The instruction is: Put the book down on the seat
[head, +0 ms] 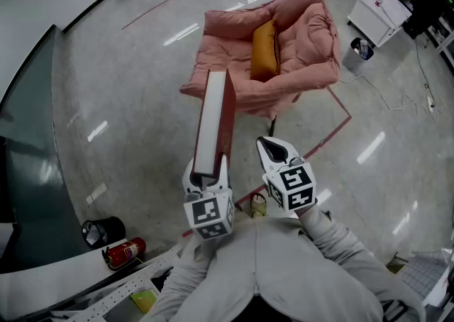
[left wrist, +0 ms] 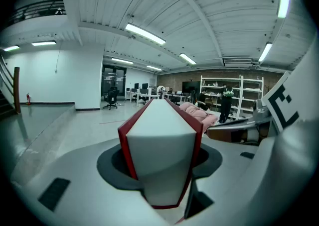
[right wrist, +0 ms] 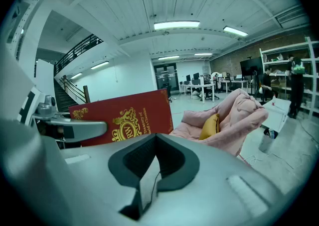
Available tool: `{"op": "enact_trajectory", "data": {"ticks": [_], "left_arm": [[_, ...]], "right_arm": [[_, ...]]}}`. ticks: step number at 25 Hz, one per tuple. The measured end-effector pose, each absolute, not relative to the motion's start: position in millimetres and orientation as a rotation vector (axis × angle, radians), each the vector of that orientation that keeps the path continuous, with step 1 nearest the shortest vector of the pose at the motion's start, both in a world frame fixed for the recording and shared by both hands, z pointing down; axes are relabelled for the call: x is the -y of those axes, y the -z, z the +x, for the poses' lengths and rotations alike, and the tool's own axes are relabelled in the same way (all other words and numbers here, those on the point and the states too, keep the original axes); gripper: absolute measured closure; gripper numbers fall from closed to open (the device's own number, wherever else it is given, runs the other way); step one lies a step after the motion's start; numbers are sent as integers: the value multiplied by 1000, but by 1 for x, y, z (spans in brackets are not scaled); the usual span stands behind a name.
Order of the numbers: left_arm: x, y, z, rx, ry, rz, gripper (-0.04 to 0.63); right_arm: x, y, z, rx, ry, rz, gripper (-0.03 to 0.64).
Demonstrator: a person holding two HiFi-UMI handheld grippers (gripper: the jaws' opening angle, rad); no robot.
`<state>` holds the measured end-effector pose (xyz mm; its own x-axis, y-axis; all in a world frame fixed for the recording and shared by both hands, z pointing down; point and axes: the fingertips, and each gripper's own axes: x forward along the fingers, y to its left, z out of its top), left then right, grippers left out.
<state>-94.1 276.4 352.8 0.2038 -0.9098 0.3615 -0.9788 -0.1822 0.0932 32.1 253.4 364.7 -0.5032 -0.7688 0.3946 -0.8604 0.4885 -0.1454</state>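
Observation:
A thick book [head: 213, 122] with a red cover and a white page block stands on edge in my left gripper [head: 206, 174], which is shut on its near end; the book points away toward the seat. In the left gripper view the book [left wrist: 159, 140] fills the space between the jaws. The seat is a pink padded armchair [head: 305, 58] with a yellow cushion [head: 264, 50], on the floor ahead of both grippers. My right gripper [head: 273, 149] is beside the book on the right, shut and holding nothing. The right gripper view shows the book's cover [right wrist: 124, 119] and the armchair [right wrist: 239, 115].
A white cabinet [head: 379, 15] and a small bin [head: 360, 50] stand right of the armchair, with a cable trailing on the floor. Red tape lines [head: 333, 129] mark the floor. A fire extinguisher [head: 124, 251] and a black bin [head: 103, 230] sit near my left side.

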Motion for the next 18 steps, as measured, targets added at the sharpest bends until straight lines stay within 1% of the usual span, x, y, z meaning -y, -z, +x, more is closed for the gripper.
{"op": "enact_trajectory", "data": {"ticks": [10, 18], "left_arm": [[-302, -348, -87, 1796, -304, 2185, 354], [-302, -350, -86, 1843, -290, 2149, 354]], "right_arm": [[-279, -362, 27, 2498, -448, 1319, 618], [-275, -355, 35, 2544, -429, 1289, 617]]}}
